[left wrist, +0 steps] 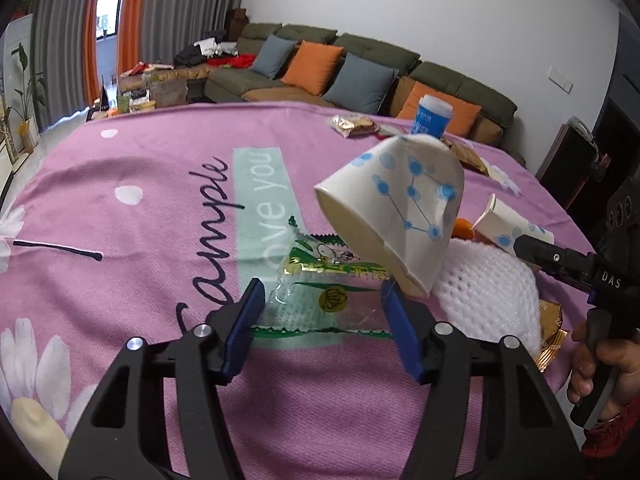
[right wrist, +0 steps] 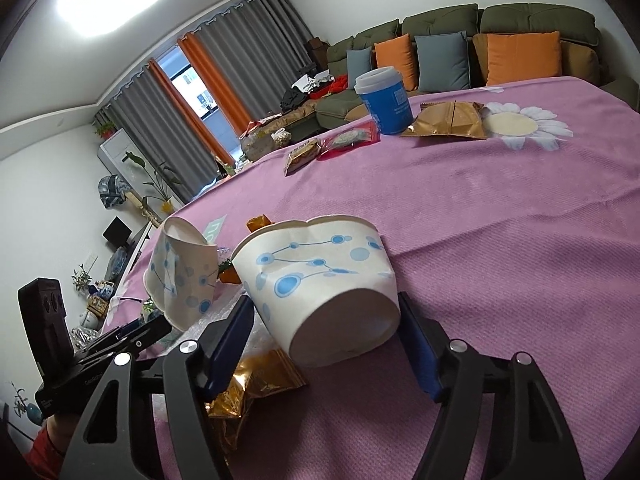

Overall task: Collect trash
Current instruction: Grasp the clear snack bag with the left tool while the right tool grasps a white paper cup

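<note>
My left gripper (left wrist: 322, 300) is open over a clear green snack wrapper (left wrist: 320, 280) on the pink cloth. A white paper cup with blue dots (left wrist: 394, 204) hangs tilted by its right finger; whether it is gripped I cannot tell. That cup also shows in the right wrist view (right wrist: 180, 272). My right gripper (right wrist: 326, 320) is shut on a second crushed dotted paper cup (right wrist: 320, 280), seen in the left wrist view (left wrist: 504, 228). A gold wrapper (right wrist: 256, 384) lies under its left finger.
A blue lidded cup (right wrist: 384, 100), a gold packet (right wrist: 450, 120), a red packet (right wrist: 350, 140) and a biscuit pack (right wrist: 302, 156) lie at the table's far side. A white knitted mat (left wrist: 488, 292) lies beside the cups. Sofa with cushions (left wrist: 360, 72) behind.
</note>
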